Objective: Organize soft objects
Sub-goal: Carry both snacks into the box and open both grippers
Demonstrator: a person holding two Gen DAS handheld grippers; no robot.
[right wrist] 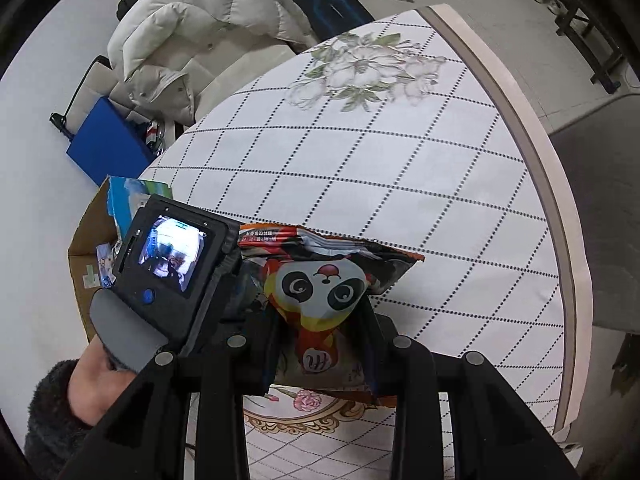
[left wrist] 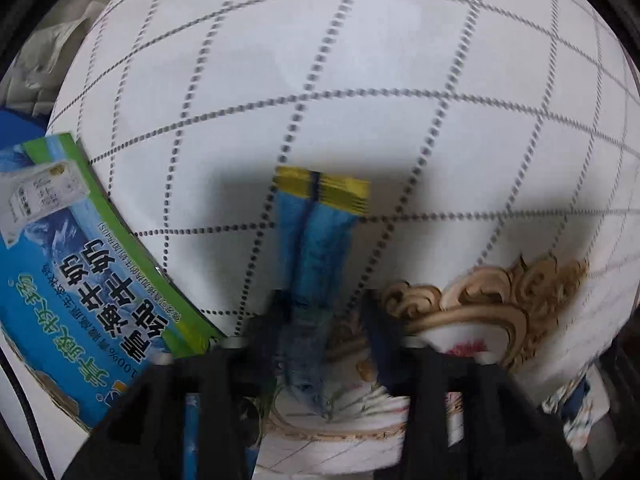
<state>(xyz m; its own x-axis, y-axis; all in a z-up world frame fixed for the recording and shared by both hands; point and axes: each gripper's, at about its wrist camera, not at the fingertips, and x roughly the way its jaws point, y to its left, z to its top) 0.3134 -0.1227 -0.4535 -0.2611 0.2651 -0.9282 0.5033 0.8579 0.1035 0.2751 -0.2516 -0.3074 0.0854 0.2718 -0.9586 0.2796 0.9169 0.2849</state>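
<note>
My left gripper is shut on a blue soft packet with a yellow top edge, held above the white checked tablecloth. A blue and green carton lies at the left of it. My right gripper is shut on a red snack bag with a panda face, held over the tablecloth. The left gripper's body with its small screen sits just left of the panda bag. An open cardboard box stands behind it at the table's left edge.
A white puffy jacket lies on a sofa beyond the table. A blue flat box leans by the wall. The table's pale rim curves down the right side. A gold ornament print marks the cloth.
</note>
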